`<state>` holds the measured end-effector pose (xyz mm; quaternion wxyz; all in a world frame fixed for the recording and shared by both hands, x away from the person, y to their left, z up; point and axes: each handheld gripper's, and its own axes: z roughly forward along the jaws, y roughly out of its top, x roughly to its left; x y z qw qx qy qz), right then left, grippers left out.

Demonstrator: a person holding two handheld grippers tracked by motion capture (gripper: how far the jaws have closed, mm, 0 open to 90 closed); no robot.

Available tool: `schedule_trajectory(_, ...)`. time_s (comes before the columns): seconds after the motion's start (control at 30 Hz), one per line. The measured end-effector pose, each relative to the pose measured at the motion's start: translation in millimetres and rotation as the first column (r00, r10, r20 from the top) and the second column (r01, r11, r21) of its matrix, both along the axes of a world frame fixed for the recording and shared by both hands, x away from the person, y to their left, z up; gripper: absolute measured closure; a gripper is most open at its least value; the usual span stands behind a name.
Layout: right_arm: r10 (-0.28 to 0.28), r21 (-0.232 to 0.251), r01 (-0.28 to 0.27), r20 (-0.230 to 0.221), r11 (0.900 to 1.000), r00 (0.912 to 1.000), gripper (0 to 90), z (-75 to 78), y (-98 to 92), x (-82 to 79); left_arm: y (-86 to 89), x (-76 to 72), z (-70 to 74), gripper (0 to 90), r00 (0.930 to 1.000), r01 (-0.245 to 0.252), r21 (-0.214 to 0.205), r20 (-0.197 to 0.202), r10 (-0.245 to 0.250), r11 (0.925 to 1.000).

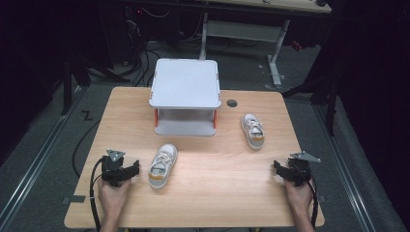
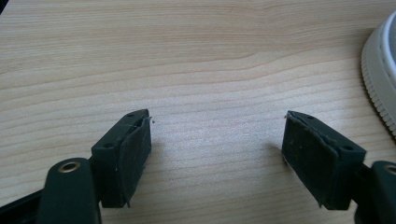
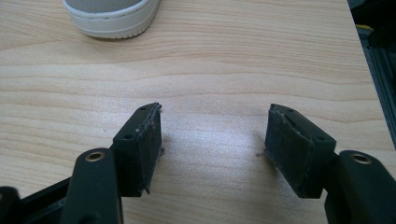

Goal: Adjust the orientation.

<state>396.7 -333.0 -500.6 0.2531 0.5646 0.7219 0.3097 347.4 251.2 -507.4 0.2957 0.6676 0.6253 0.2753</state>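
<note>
The near shoe (image 1: 162, 166) lay on the wooden surface (image 1: 217, 159) just beside the left gripper (image 1: 137, 168), toward its inner side, toe pointing away from the person; its pale sole edge (image 2: 379, 70) showed past that gripper's jaws, which stood spread wide over bare wood, holding nothing; the far shoe (image 1: 253, 130) sat ahead of the right gripper (image 1: 275, 167), well apart from it; that gripper's jaws were likewise spread and empty; a white two-tier stand (image 1: 185, 84) stood beyond both.
</note>
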Motion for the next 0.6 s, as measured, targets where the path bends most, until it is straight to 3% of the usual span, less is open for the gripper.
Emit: schedule_trajectory(0.6,0.007,-0.001,-0.007,-0.002,1.0000,1.0000,34.7,0.0,0.3,0.3,-0.3,-2.2,0.2,27.5,0.9999,0.010,-0.003,0.006,-0.010,0.9999)
